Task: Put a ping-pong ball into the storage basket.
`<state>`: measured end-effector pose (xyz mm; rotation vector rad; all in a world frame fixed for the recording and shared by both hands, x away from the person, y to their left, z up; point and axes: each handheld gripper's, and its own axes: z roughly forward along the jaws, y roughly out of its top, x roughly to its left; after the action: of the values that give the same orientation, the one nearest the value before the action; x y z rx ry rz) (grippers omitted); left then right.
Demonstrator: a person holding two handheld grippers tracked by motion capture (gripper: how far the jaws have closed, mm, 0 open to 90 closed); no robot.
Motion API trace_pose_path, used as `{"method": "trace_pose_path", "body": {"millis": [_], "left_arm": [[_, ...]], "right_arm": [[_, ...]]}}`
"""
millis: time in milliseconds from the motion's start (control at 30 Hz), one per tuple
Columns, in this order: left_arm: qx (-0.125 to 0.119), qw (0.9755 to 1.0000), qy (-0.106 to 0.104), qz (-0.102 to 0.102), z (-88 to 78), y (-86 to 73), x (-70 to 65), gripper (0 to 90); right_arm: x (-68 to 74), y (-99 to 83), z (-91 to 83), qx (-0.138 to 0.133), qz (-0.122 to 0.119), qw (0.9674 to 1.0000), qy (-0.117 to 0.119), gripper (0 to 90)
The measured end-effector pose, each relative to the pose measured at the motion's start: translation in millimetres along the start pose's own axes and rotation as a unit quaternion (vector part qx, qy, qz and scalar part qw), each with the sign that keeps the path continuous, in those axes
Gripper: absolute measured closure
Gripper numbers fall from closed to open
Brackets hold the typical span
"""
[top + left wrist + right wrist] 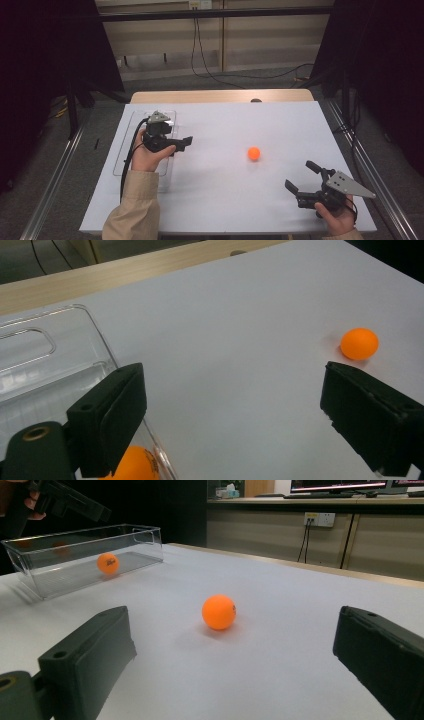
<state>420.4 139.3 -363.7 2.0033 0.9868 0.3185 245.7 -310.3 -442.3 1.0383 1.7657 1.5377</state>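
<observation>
1. High view: left gripper (184, 143) held over the clear plastic bin (126, 150), jaws apart with nothing between them; right gripper (302, 176) low near the table's (225, 200) front edge, jaws spread wide and empty.
2. Right gripper view: orange ball (218, 612) lies on the table ahead of that gripper, between the lines of its two jaws.
3. Left gripper view: second orange ball (132, 465) sits in the bin, just beneath the left jaw.

Orange ball (254, 153) on table, another (108, 563) — in clear bin (131, 530)
</observation>
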Motion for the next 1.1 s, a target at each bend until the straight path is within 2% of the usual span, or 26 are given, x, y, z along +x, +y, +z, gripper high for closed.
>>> {"method": "trace_pose_path", "body": {"millis": [500,833,1100], "left_arm": [[-0.003,0.9997,-0.023,-0.006,8.7,1.3,-11.1,8.2],[0.002,0.9995,-0.031,-0.002,16.4,1.6,-19.9,7.9],[-0.008,0.9994,-0.033,-0.006,18.9,1.7,-23.9,7.5]], "right_arm": [[0.5,0.1,0.3,0.001,-0.001,1.0000,0.000,2.0],[0.6,0.1,0.1,0.001,-0.001,1.0000,0.000,2.1],[0.7,0.1,0.9,0.002,0.000,1.0000,0.001,2.0]]}}
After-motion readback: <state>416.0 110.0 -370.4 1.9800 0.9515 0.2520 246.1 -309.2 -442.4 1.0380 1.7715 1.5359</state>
